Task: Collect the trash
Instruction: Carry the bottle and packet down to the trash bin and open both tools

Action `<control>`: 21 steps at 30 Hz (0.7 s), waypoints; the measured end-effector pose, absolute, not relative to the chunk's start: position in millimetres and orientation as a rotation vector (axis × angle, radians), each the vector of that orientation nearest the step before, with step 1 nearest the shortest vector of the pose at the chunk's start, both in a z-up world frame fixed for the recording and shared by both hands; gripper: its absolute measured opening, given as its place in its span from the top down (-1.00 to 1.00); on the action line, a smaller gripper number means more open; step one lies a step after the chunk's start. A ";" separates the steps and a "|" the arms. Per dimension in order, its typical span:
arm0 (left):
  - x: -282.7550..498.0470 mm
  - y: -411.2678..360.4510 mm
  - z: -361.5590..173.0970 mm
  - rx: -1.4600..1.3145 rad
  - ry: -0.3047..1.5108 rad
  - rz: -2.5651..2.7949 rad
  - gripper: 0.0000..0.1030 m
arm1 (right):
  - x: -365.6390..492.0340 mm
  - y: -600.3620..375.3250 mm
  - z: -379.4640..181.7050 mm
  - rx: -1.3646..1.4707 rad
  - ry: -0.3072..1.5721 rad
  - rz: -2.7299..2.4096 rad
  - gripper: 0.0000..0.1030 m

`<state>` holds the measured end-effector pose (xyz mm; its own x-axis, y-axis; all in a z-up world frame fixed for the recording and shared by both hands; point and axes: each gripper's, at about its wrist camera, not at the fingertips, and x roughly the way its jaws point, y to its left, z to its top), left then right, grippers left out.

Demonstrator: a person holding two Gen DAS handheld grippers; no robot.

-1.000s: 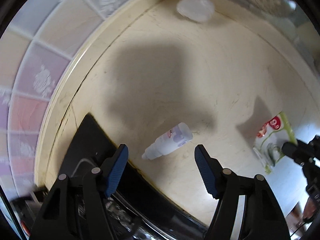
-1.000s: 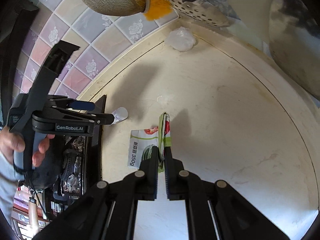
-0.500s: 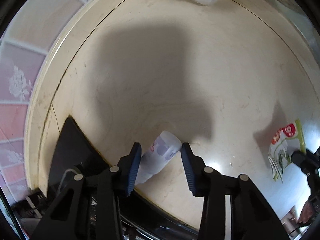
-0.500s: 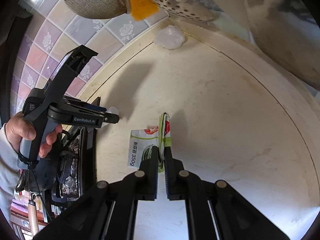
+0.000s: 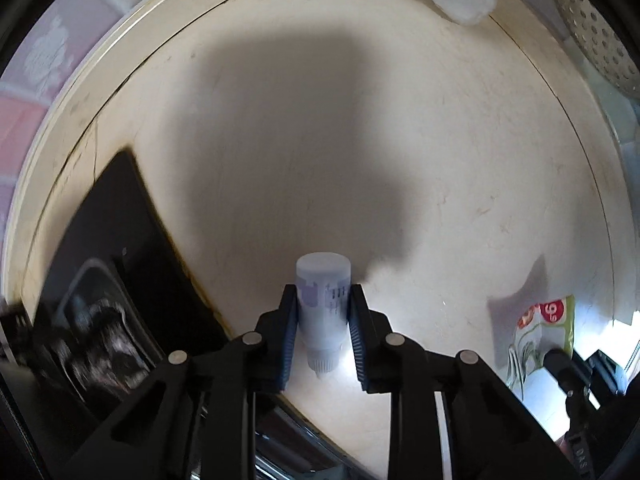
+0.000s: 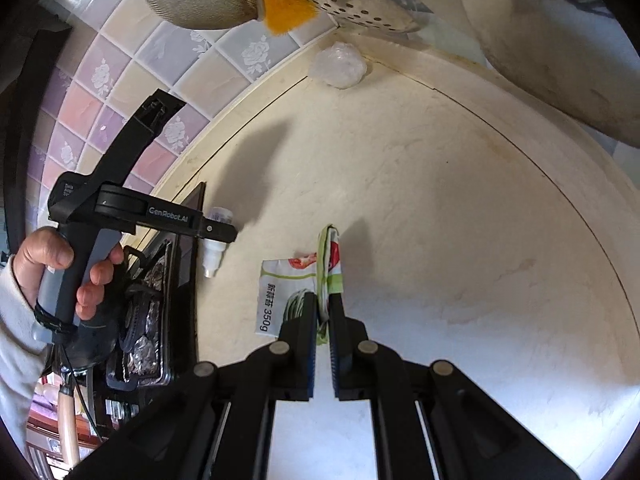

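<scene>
Two blue pads of the left tool [image 5: 323, 316] have just been closing and now pinch a small white bottle [image 5: 323, 308] across its middle, its long axis along the fingers, nozzle toward the camera, over the cream counter [image 5: 440, 160] beside the black stove [image 5: 116, 248]. Right tool [image 6: 323, 308], pressed together, grips a green-and-white wrapper [image 6: 330, 264]. Crumpled plastic [image 6: 340, 64] lies far off by the wall.

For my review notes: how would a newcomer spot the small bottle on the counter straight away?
Start at the cream countertop below the pastel tiled wall, then find the black stove at its left edge. Beside that edge lies the small white bottle, pinched in the left claw. Unlike the flat printed packet and crumpled clear plastic, it is a cylinder with a purple label and a nozzle.
</scene>
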<state>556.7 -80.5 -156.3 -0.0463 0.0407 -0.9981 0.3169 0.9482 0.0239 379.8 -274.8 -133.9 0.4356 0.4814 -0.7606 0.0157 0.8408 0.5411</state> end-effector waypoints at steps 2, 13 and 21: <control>546.9 -75.2 -154.2 0.262 1.601 -0.218 0.57 | 374.0 -273.6 -129.9 0.514 1.089 0.317 0.90; 444.3 -68.8 -101.9 0.113 1.545 -0.224 0.57 | 311.2 -261.4 -101.0 0.430 1.091 0.418 0.90; 348.8 -55.4 -70.5 0.041 1.482 -0.241 0.57 | 245.0 -254.7 -74.9 0.373 1.081 0.455 0.90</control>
<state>348.8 -55.4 -70.5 0.0697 -0.1353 -0.9884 0.1854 0.9753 -0.1204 245.0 -254.7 -74.9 0.3946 0.5259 -0.7534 -0.1712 0.8477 0.5021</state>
